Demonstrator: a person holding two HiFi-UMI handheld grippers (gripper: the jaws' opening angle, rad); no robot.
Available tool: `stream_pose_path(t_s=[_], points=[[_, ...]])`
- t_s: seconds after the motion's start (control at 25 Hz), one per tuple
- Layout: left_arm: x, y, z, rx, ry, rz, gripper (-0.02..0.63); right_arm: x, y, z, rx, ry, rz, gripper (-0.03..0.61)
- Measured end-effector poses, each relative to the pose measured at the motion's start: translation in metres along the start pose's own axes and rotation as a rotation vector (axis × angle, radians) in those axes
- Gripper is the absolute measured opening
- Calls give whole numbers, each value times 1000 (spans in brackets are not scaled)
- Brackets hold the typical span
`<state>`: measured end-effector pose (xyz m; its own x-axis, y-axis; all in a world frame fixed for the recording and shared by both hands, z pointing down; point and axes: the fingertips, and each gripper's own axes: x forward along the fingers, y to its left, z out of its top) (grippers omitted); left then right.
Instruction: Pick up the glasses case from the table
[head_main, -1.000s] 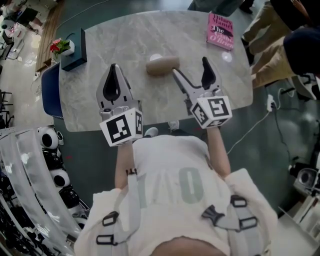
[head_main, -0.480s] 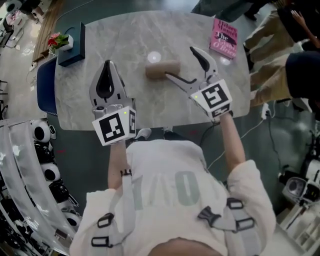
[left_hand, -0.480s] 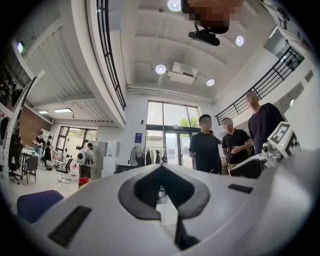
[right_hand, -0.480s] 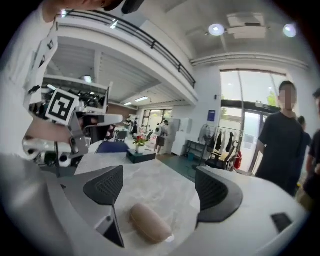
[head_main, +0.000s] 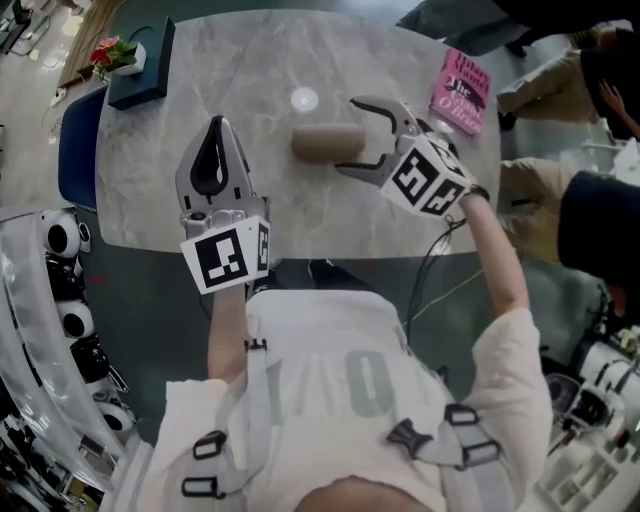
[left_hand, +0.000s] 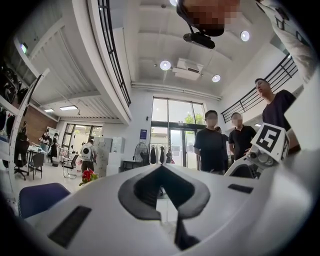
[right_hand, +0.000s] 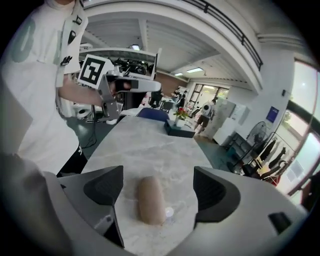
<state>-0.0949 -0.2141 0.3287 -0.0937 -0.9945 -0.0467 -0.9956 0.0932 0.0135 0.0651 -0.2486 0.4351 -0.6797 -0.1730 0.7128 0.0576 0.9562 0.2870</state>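
Head view is showing the left gripper (head_main: 214, 130) hovering over the table's (head_main: 240, 60) left half, jaws pressed together on nothing; its own view is catching only bystanders (left_hand: 212, 145). Mid-table, the tan glasses case (head_main: 325, 142) is lying flat, the right gripper (head_main: 350, 137) flanking its end, jaws spread wide, not clamping.

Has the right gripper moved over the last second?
Yes. The right gripper has swung from pointing across the table to facing the glasses case. In the head view its open jaws now sit either side of the case's end nearest the pink book.
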Motion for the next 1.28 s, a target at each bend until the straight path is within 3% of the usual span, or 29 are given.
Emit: stream_pose_path(t_s=[0.2, 0.64, 1.04, 1.28], points=[[7, 3, -14, 7, 5, 9, 3, 39, 5, -27, -69, 119, 139, 420], [9, 12, -46, -41, 40, 67, 3, 104, 25, -96, -139, 344, 359, 420], [12, 22, -76, -66, 70, 83, 3, 142, 31, -138, -157, 499, 439, 420], [12, 22, -87, -78, 87, 84, 3, 155, 36, -150, -170, 537, 459, 420]])
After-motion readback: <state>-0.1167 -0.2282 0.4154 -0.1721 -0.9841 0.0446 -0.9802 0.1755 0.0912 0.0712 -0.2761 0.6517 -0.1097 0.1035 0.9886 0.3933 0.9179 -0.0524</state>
